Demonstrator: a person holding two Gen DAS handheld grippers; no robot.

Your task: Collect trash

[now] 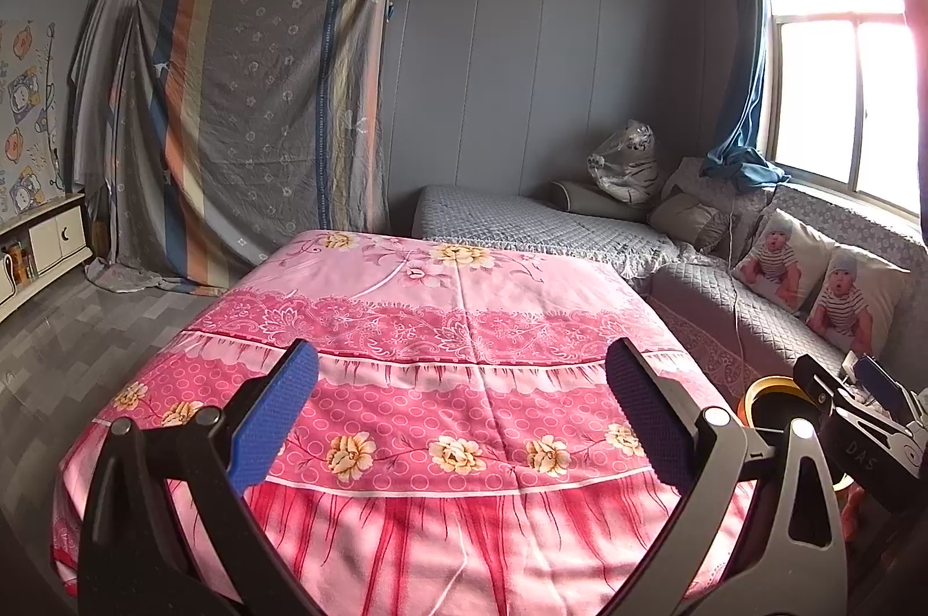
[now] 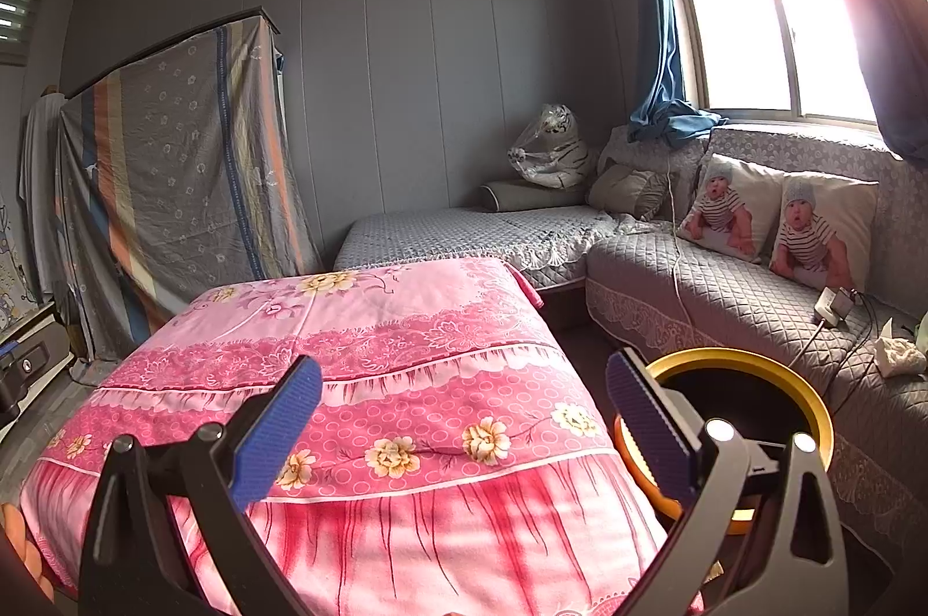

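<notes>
Both wrist views look forward and slightly down across the pink floral cloth-covered surface (image 1: 441, 384) toward the grey panelled back wall (image 2: 441, 65). The right view sits further right, close above the round yellow-rimmed black bin (image 2: 748, 361). Both share the grey quilted corner sofa (image 1: 725, 320).
</notes>
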